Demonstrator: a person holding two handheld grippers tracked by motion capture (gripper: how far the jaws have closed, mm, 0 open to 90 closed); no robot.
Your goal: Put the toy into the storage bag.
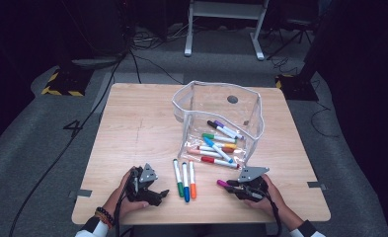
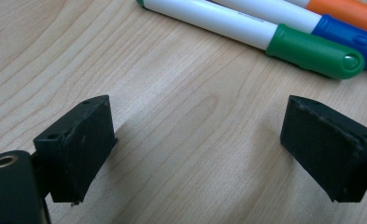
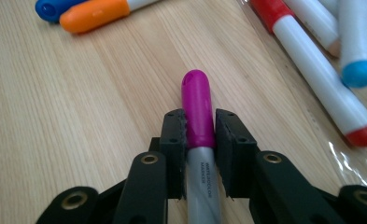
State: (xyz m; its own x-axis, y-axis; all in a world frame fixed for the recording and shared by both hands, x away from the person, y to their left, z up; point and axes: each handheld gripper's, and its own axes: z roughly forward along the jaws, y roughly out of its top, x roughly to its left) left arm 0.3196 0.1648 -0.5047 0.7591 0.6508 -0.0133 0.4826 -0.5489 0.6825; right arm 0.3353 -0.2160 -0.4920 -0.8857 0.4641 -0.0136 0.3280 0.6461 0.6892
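My right gripper is shut on a magenta-capped marker with a grey barrel, and the cap sticks out past the jaws just above the wood. In the high view that gripper sits at the table's front right with the magenta cap pointing left. My left gripper rests at the front left, and its jaws stand wide open over bare wood. Three markers lie side by side between the hands: green, blue and orange. The green cap lies just beyond the left jaws.
A clear plastic pouch with a white rim stands open at the middle right of the wooden table. Several markers lie inside it, among them a red-capped one near my right gripper. Dark floor with cables surrounds the table.
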